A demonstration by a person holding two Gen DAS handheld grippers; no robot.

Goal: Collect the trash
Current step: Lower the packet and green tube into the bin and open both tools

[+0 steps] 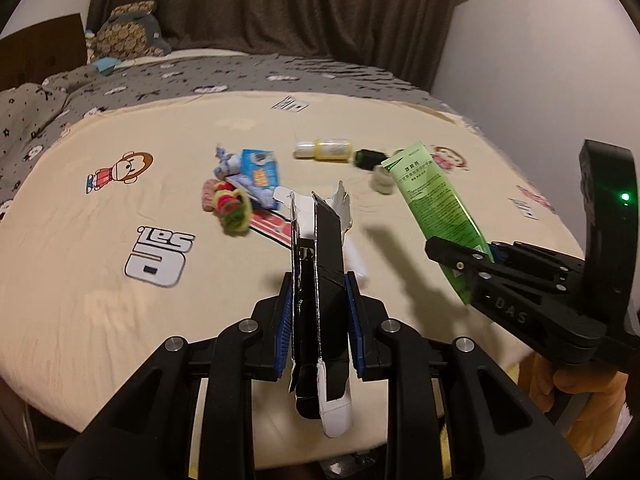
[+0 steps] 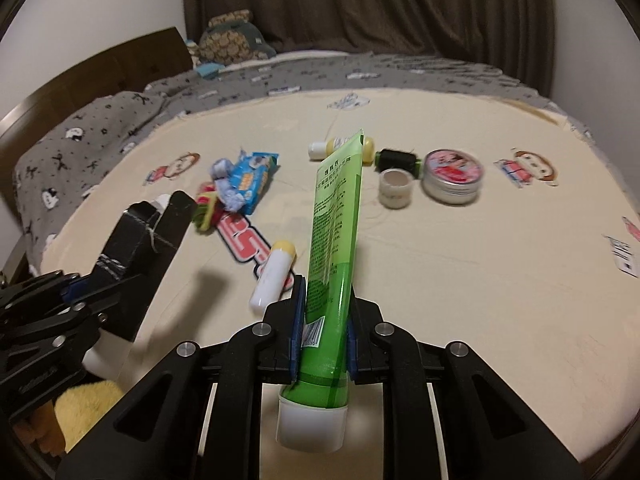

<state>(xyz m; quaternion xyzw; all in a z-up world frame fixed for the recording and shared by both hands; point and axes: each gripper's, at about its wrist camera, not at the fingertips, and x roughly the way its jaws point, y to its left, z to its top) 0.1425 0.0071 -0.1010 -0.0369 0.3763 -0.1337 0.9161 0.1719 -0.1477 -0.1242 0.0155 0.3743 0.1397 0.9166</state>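
Note:
My left gripper [image 1: 318, 320] is shut on a torn black and white carton [image 1: 320, 256], held upright above the cream sheet; it also shows in the right wrist view [image 2: 140, 240]. My right gripper [image 2: 322, 328] is shut on a green tube [image 2: 336, 240] with its white cap toward the camera; the tube also shows in the left wrist view [image 1: 436, 204]. On the sheet lie a blue snack wrapper [image 2: 250, 180], coloured hair ties [image 1: 230, 204], a white and yellow stick [image 2: 274, 272], a small yellow bottle [image 1: 324, 150], a black spool [image 2: 398, 162], a small white jar [image 2: 396, 188] and a round tin [image 2: 452, 178].
The bed's cream sheet [image 1: 100, 320] carries cartoon prints. A grey patterned duvet [image 1: 36, 120] and a plush toy [image 1: 128, 34] lie at the far side, before a dark curtain [image 1: 280, 4]. A wooden headboard [image 2: 100, 72] stands at the left.

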